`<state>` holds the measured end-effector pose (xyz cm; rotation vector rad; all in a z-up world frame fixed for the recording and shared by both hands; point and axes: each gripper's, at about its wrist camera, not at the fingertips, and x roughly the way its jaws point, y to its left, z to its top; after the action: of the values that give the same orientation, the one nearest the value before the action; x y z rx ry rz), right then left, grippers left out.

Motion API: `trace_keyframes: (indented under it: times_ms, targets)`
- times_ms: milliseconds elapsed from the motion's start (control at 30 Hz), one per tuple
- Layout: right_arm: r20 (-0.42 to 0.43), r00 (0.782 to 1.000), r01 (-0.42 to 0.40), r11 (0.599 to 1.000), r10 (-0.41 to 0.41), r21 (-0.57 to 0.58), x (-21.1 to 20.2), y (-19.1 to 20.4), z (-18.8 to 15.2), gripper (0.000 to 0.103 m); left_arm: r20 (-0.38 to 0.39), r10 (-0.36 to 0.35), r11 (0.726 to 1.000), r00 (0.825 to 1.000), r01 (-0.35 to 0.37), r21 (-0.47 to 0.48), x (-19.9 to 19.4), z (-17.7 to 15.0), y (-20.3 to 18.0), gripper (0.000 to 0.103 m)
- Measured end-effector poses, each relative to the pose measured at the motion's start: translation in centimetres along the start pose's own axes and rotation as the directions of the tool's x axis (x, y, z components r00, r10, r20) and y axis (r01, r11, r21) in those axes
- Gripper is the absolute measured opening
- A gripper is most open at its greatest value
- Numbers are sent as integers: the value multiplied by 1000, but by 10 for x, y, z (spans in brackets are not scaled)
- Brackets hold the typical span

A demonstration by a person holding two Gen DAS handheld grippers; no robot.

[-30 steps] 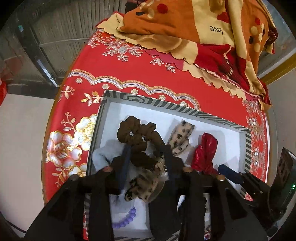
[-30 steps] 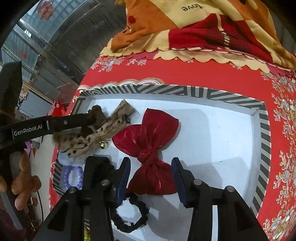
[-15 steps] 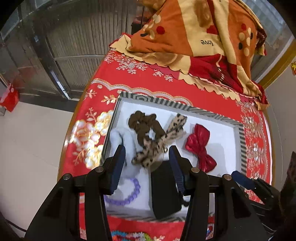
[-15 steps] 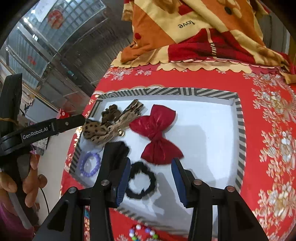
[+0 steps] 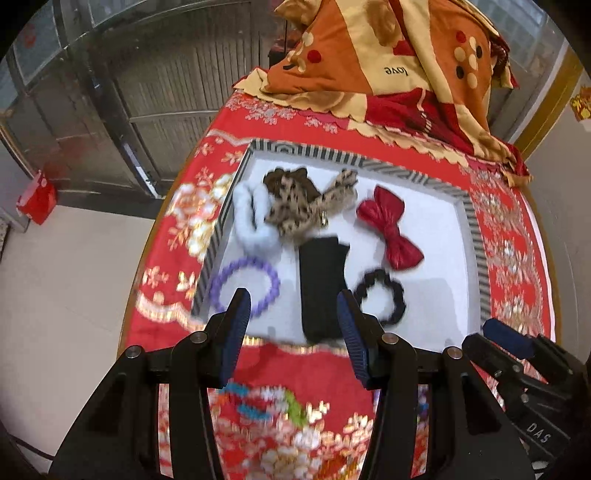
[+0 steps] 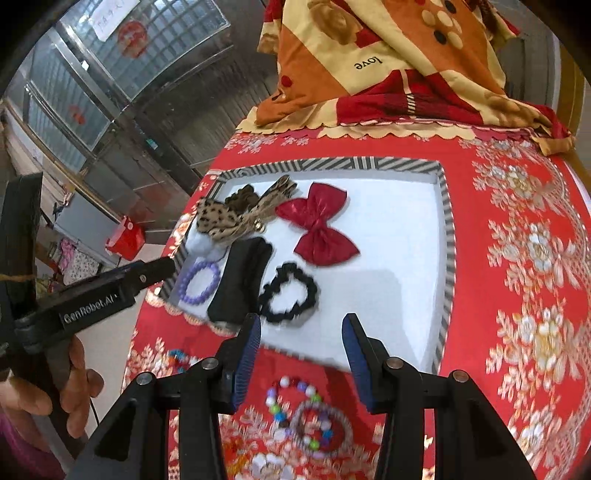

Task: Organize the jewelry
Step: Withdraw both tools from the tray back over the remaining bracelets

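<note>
Pale floor (image 5: pixel 55 280), metal shutter (image 5: pixel 177 77) behind — glass-block window (image 6: pixel 173 33) above.

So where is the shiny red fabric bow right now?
In both wrist views the shiny red fabric bow lies inside the white striped-rim tray, right of the leopard-print hair tie and just beyond the black scrunchie.

A home interior: a red floral tablecloth (image 6: pixel 517 258) bears a folded orange-and-red patterned blanket (image 6: pixel 369 66); beyond it, glass-paned metal doors (image 6: pixel 110 92).

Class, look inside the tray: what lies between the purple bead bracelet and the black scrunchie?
A long black hair clip lies between purple bracelet and black scrunchie; both views show it.
</note>
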<state>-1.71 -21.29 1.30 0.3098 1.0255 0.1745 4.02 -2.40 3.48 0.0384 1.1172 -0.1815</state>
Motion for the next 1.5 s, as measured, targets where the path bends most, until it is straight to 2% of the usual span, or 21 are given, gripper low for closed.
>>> trace_keyframes:
  times_ms: [233, 367, 733, 1033, 1500]
  targets:
    - [-2, 1000, 24, 1000, -24, -2, -21, 1, -38, 45, 2, 22, 1000, 1000, -22, -1, -21, -46, -6, 48]
    - [0, 999, 35, 999, -35, 0, -31, -1, -56, 52, -1, 29, 1000, 1000, -29, -10, -29, -68, -9, 48]
    - [-13, 999, 40, 999, -40, -18, -52, 1, -97, 53, -8, 39, 999, 999, -39, -4, -48, -118, -20, 48]
    - [-23, 998, 53, 998, -54, -16, -60, -4, -117, 53, -15, 41, 999, 999, -41, 19, -54, -139, -32, 48]
    - [-41, 998, 47, 999, -47, -12, -60, -10, -124, 55, -34, 54, 998, 998, -53, 33, -52, -150, -43, 48]
